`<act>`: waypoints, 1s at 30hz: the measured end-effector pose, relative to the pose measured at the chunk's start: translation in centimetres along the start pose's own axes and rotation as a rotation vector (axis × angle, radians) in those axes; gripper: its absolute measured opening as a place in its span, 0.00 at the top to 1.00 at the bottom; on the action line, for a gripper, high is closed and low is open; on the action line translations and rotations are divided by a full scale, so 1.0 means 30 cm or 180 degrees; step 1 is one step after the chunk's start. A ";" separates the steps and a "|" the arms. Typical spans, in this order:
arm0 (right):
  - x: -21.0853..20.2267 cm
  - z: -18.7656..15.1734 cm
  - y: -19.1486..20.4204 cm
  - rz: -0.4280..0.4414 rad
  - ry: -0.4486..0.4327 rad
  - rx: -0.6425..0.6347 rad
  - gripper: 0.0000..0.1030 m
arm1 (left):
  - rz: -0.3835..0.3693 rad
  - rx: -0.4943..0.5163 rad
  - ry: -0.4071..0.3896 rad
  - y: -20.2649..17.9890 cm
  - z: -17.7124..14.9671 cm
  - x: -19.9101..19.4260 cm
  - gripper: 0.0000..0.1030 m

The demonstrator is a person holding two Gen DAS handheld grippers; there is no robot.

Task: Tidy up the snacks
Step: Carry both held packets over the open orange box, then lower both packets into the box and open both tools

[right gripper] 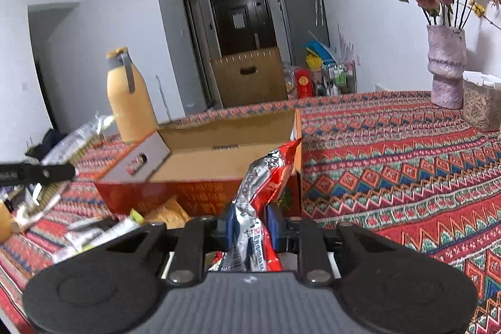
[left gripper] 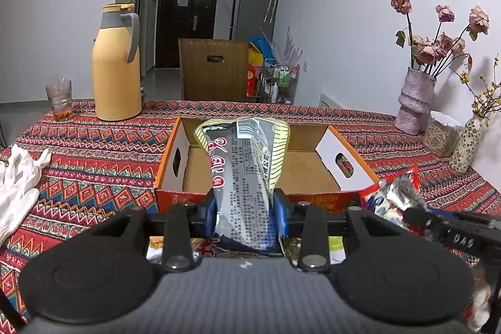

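My left gripper is shut on a silver and yellow snack bag, held upright just in front of the open orange cardboard box. My right gripper is shut on a red and silver snack bag, held before the same box, near its right front corner. The box's brown floor shows no snacks. That red bag also shows at the right in the left wrist view. More snack packets lie on the table in front of the box, partly hidden by the grippers.
A yellow thermos jug and a glass stand behind the box at the left. White gloves lie at the left edge. A pink vase of dried roses and jars stand at the right by the wall.
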State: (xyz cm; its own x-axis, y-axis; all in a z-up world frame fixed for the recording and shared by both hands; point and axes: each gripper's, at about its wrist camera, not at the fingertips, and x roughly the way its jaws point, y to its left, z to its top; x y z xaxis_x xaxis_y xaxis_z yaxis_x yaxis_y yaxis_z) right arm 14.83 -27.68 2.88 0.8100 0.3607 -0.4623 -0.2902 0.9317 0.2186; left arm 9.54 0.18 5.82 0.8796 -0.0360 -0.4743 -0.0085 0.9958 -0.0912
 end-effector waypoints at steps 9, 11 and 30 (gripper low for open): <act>0.043 0.113 0.033 0.0083 -0.0221 0.0026 0.80 | 0.0047 0.0008 -0.0030 -0.004 0.071 0.050 0.64; 0.072 0.143 0.040 0.0110 -0.0250 0.0043 0.80 | 0.0073 -0.0001 -0.0026 -0.003 0.094 0.076 0.64; 0.531 0.221 0.076 -0.0004 -0.0042 0.0319 0.80 | 0.0393 -0.0268 0.0243 0.067 0.159 0.461 0.64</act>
State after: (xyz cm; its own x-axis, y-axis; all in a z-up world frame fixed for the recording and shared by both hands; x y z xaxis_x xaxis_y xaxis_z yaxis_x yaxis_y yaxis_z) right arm 30.44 -20.11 1.71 0.8172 0.3584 -0.4513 -0.2373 0.9229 0.3034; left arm 23.96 2.10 3.25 0.8308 0.0767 -0.5513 -0.1568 0.9826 -0.0996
